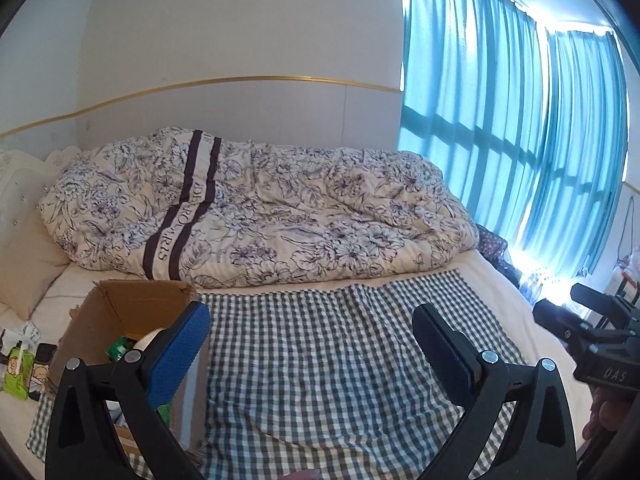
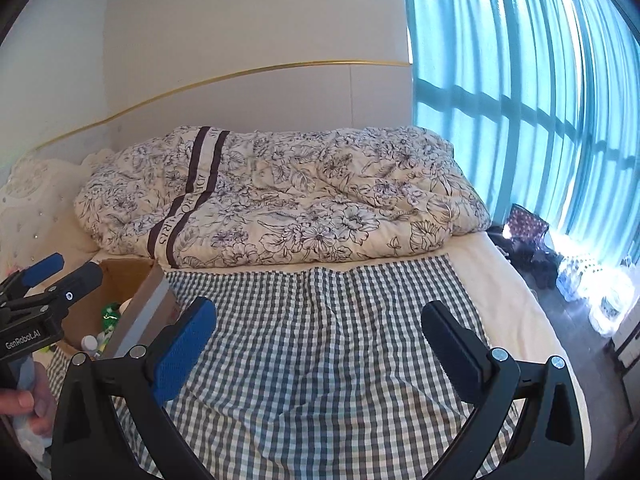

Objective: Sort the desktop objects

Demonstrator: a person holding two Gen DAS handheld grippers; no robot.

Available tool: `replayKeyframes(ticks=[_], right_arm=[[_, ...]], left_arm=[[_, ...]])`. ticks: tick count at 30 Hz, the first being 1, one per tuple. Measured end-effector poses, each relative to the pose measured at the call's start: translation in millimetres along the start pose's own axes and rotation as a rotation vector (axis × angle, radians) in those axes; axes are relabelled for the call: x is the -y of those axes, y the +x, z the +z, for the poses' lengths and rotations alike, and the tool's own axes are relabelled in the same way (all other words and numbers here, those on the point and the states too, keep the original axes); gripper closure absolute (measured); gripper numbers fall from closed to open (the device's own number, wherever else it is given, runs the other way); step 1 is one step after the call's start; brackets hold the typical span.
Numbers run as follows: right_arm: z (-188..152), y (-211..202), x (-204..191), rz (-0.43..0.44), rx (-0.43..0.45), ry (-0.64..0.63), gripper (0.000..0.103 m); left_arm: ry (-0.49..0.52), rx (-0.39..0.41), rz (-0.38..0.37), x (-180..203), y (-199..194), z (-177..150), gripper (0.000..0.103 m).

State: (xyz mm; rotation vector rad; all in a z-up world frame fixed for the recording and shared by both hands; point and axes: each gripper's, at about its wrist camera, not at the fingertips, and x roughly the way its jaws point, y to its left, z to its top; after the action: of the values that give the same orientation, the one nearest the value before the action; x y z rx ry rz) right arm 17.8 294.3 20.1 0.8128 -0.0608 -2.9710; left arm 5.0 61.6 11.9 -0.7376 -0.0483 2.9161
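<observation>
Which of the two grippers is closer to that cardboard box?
The left. The left gripper has its blue-padded finger right at the cardboard box, overlapping its near corner. The right gripper is over the checked cloth, with the box off to its left.

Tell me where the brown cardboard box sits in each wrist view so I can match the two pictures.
Left wrist view: the brown cardboard box is at lower left, partly behind the blue finger pad of the left hand-held gripper.
Right wrist view: the box is at left of centre, on the same cloth edge.
Shared landmark: the green-and-white checked cloth.
</observation>
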Motion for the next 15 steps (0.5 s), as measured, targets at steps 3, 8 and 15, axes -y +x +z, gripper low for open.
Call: replayKeyframes(ticks=[3, 8, 15], right_arm=[[-4.4, 2.6, -0.7, -0.008, -0.006, -0.014, 0.0], [-9.3, 7.1, 0.1, -0.006, -0.019, -0.016, 0.0], [-11.5, 14.4, -1.4, -0.005, -0.038, -0.016, 0.0]], left_arm=[[-0.002, -0.012, 0.012, 2.6, 4.3, -3.3, 0.0], [-0.001, -0.036, 0.036, 4.0, 11.3, -9.7, 0.0], [-0.017, -0.049, 0.046, -2.1, 17.0, -12.3, 0.0]])
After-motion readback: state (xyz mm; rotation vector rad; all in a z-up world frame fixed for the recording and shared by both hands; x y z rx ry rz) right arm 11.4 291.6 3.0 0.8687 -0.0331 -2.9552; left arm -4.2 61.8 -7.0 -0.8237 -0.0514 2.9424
